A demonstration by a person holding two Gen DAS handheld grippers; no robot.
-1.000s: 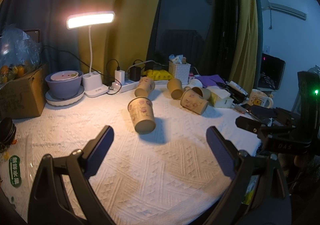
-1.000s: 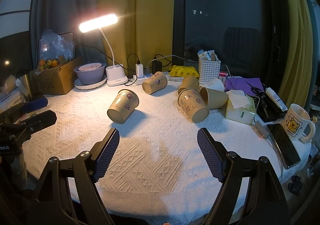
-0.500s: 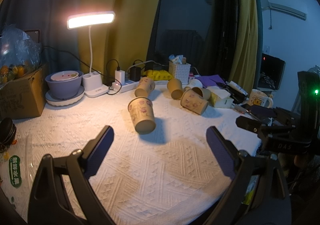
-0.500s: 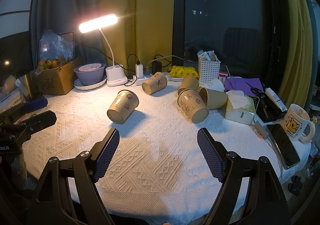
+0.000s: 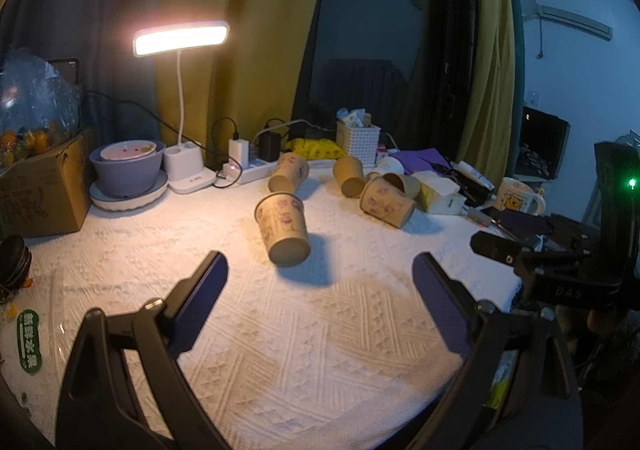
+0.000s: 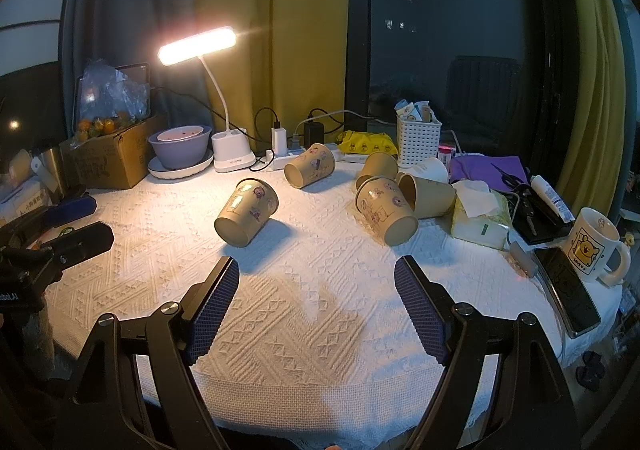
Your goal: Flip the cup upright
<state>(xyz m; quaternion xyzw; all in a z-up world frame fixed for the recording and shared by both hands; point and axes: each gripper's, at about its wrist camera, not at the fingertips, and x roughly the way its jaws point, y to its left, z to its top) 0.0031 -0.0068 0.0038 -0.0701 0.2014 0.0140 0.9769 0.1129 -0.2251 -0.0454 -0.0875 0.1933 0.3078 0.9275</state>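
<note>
Several tan paper cups with cartoon prints lie on their sides on a white textured tablecloth (image 5: pixel 300 330). The nearest cup (image 5: pixel 283 227) lies alone in the middle with its base toward me; it also shows in the right wrist view (image 6: pixel 247 212). A second cup (image 6: pixel 310 171) lies behind it, and a cluster of cups (image 6: pixel 386 210) lies to the right. My left gripper (image 5: pixel 320 286) is open and empty, just short of the nearest cup. My right gripper (image 6: pixel 316 298) is open and empty, in front of the cups.
A lit desk lamp (image 6: pixel 196 45), a purple bowl on a plate (image 6: pixel 180 150), a cardboard box (image 6: pixel 112 162) and a power strip (image 6: pixel 288 158) line the back. A white basket (image 6: pixel 418 140), tissue pack (image 6: pixel 480 222), phone (image 6: pixel 568 290) and mug (image 6: pixel 594 246) sit at the right.
</note>
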